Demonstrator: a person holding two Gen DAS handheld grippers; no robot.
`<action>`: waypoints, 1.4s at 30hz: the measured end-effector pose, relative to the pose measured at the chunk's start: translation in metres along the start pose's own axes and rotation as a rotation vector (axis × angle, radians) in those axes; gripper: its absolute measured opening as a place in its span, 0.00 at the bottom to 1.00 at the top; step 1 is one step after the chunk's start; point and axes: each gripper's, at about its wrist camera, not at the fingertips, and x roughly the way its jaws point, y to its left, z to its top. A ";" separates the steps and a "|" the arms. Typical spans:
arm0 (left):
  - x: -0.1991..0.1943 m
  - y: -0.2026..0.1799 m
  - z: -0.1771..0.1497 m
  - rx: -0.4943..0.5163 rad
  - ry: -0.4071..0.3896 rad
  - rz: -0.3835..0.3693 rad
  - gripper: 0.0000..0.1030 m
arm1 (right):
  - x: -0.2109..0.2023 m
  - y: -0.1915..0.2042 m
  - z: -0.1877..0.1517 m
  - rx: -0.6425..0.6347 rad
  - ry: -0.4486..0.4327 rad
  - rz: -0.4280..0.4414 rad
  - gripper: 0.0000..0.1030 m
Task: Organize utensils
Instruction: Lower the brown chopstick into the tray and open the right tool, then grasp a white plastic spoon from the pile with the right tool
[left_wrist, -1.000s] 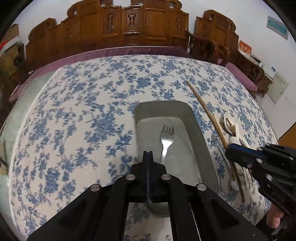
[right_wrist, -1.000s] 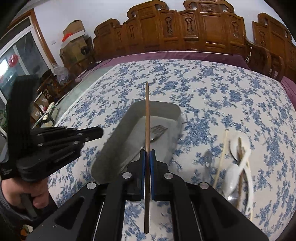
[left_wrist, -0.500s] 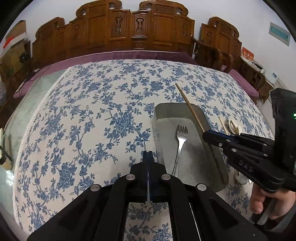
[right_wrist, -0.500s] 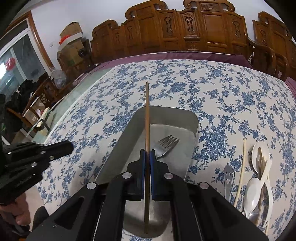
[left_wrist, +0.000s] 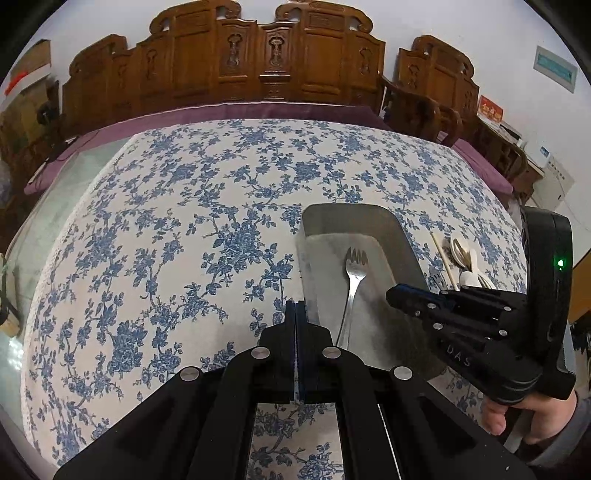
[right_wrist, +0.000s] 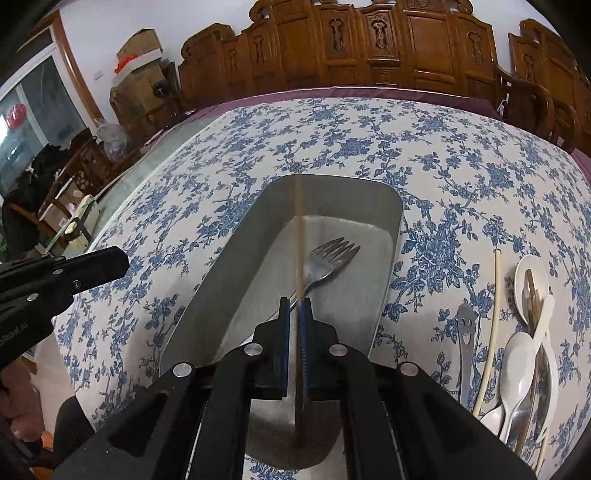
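A grey metal tray (right_wrist: 384, 258) lies on the blue-flowered tablecloth with a steel fork (right_wrist: 325, 258) in it; the tray (left_wrist: 402, 236) and fork (left_wrist: 352, 284) also show in the left wrist view. My right gripper (right_wrist: 295, 306) hangs over the tray's near half. A brown chopstick (right_wrist: 298, 229) stands blurred between its slightly parted pads, over the tray. My left gripper (left_wrist: 295, 306) is shut and empty, just left of the tray.
Right of the tray lie a pale chopstick (right_wrist: 493, 314), a steel smiley-faced utensil (right_wrist: 465, 332) and a pile of white and steel spoons (right_wrist: 528, 332). Carved wooden chairs (left_wrist: 266, 66) line the far side. The table edge is near on the left.
The right gripper has sunk lower over the tray and its pads have parted a little around the chopstick, which now looks blurred. The left gripper has moved left, off the tray.
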 end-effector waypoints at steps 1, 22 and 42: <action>0.000 -0.001 0.000 -0.001 -0.001 -0.001 0.00 | -0.001 0.000 0.000 -0.005 0.000 0.002 0.08; -0.019 -0.086 -0.014 0.092 -0.075 -0.090 0.39 | -0.125 -0.097 -0.081 -0.074 -0.065 -0.110 0.08; -0.011 -0.146 -0.045 0.156 -0.055 -0.117 0.70 | -0.073 -0.130 -0.097 0.037 0.064 -0.132 0.20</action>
